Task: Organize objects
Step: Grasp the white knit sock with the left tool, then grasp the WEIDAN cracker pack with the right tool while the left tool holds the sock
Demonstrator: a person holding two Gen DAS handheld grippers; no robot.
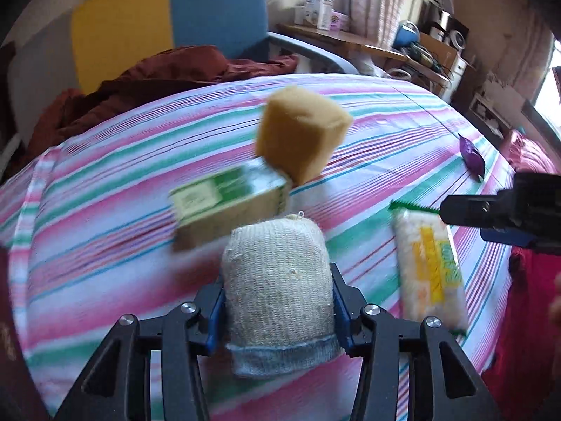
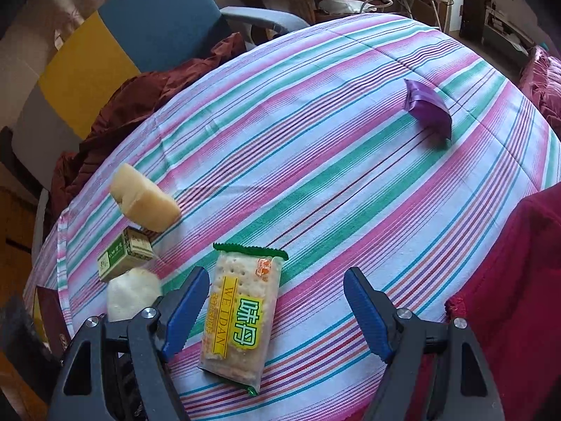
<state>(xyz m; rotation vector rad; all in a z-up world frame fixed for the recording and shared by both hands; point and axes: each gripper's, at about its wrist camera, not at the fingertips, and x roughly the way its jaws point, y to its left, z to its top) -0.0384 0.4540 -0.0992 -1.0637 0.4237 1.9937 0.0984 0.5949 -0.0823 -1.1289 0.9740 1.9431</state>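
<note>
My left gripper (image 1: 277, 280) is shut on a beige knitted scrub pad (image 1: 280, 245) with a blue hem, its pads pressing both sides; the pad also shows in the right wrist view (image 2: 131, 294). Just beyond it lie a green and tan box (image 1: 224, 203) and a yellow sponge block (image 1: 301, 133) that leans on the box's far end. My right gripper (image 2: 277, 277) stands open over a cracker pack (image 2: 242, 319), which lies nearer its left finger, untouched. A purple packet (image 2: 427, 107) rests far off on the striped sheet (image 2: 315, 140).
A blue and yellow chair (image 1: 168, 24) with a maroon cloth (image 1: 157, 80) stands behind the bed. Red fabric (image 2: 519, 280) covers the right side. A dark red booklet (image 2: 49, 312) lies at the left edge. A wooden desk (image 1: 368, 45) with clutter stands at the back.
</note>
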